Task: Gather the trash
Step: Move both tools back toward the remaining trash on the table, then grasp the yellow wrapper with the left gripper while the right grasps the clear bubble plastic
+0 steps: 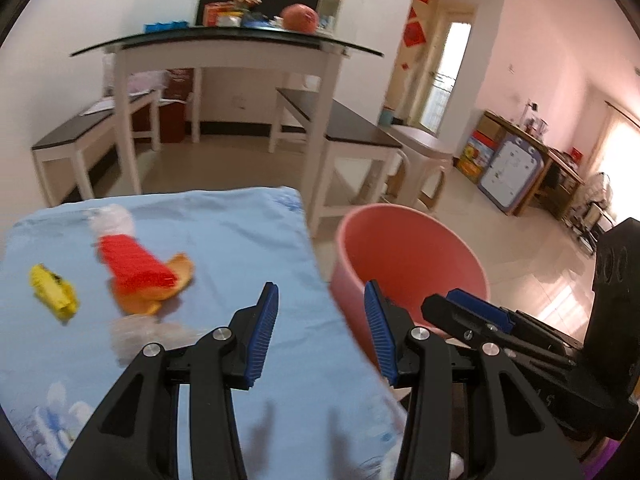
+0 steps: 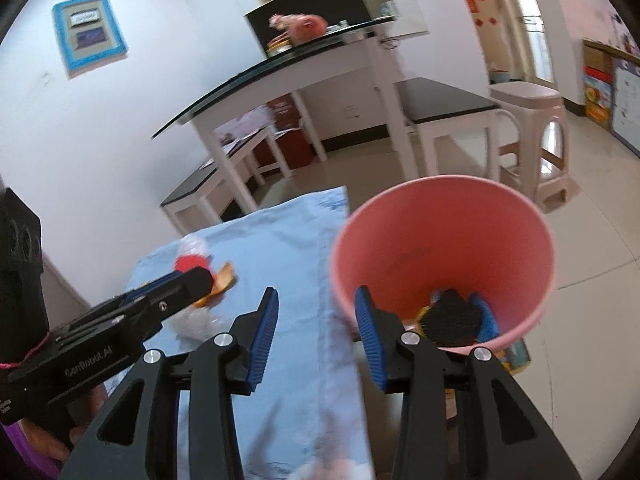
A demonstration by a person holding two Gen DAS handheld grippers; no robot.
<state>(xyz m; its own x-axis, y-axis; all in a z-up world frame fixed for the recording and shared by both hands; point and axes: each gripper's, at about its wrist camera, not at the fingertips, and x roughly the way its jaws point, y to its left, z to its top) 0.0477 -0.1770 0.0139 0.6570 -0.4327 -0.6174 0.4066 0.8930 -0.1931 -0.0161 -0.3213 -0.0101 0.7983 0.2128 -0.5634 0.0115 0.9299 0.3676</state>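
On the blue cloth lie a crushed clear bottle with a red label, an orange peel, a yellow wrapper and crumpled clear plastic. A pink bin stands just past the cloth's right edge. In the right wrist view the pink bin holds a black item and a blue one. My left gripper is open and empty over the cloth's right edge. My right gripper is open and empty between cloth and bin. The other gripper shows in each view: the right gripper, the left gripper.
A glass-topped dining table with clutter stands behind, with dark-topped benches beside it. A pale plastic stool stands on the tiled floor beyond the bin. Shelves and boxes line the far right wall.
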